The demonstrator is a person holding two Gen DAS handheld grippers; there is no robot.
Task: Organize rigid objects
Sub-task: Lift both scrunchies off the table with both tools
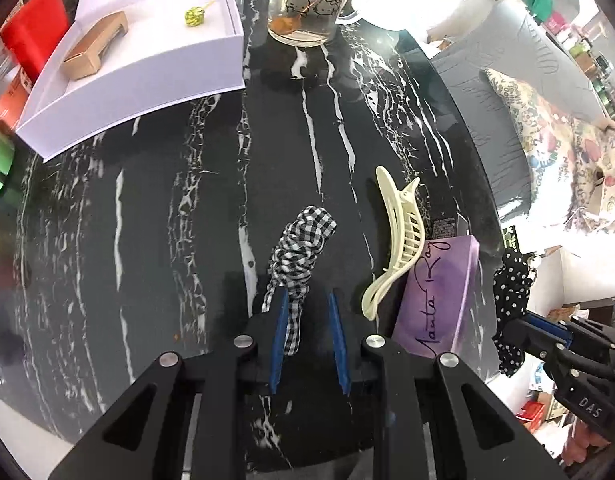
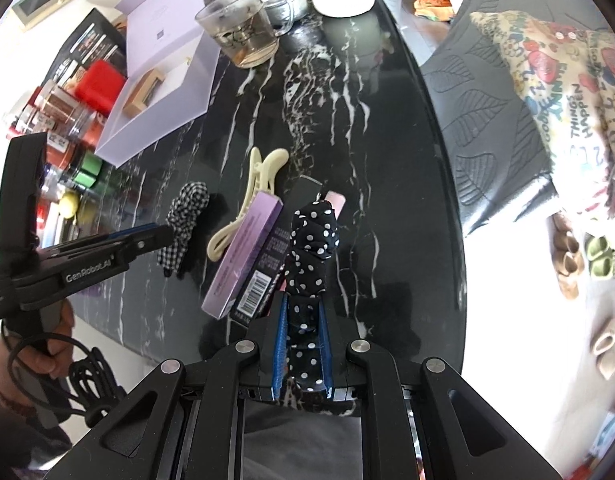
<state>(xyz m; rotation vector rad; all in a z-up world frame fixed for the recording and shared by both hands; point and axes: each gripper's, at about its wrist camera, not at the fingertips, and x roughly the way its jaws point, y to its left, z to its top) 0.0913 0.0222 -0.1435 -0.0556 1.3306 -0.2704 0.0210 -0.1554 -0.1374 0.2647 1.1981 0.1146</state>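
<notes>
My left gripper (image 1: 307, 300) is open around the near end of a black-and-white checked hair tie (image 1: 303, 248) that lies on the black marble table (image 1: 167, 220). My right gripper (image 2: 301, 304) is shut on a black polka-dot hair tie (image 2: 313, 248) and holds it above the table's near edge; it also shows in the left wrist view (image 1: 511, 284). A cream hair claw clip (image 1: 399, 240) leans on a purple box (image 1: 439, 296) between the two. The checked tie (image 2: 185, 216), clip (image 2: 251, 196) and purple box (image 2: 247, 248) show in the right wrist view.
An open white box (image 1: 147, 80) at the far left holds a tan block (image 1: 95, 46) and a small green charm (image 1: 195, 16). A glass mug (image 1: 307, 4) stands at the back. A dark barcode box (image 2: 263, 280) lies by the purple one. A grey sofa (image 1: 527, 92) stands to the right.
</notes>
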